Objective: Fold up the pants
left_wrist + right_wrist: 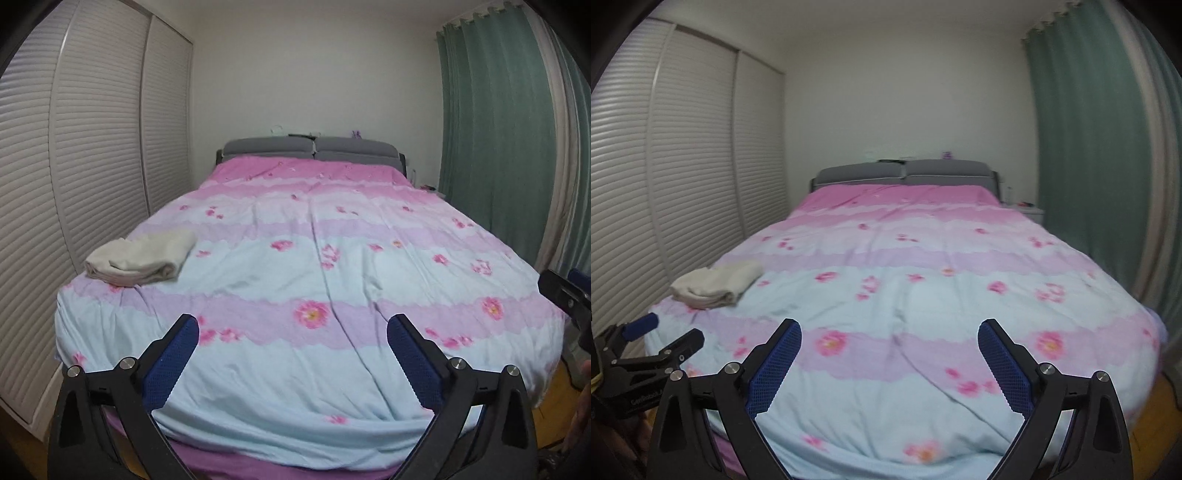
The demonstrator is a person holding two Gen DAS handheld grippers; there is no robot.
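Cream pants lie folded into a flat bundle near the left edge of the bed, also seen as the cream pants in the right wrist view. My left gripper hangs open over the foot of the bed, well back from the bundle, with nothing between its blue pads. My right gripper is open too, likewise empty above the bed's foot. The left gripper shows at the left of the right wrist view, and a part of the right gripper at the right edge of the left wrist view.
The bed carries a pink, lilac and pale blue floral cover. A white slatted wardrobe runs close along its left side. Green curtains hang on the right. A grey headboard stands at the far wall, with a small nightstand beside it.
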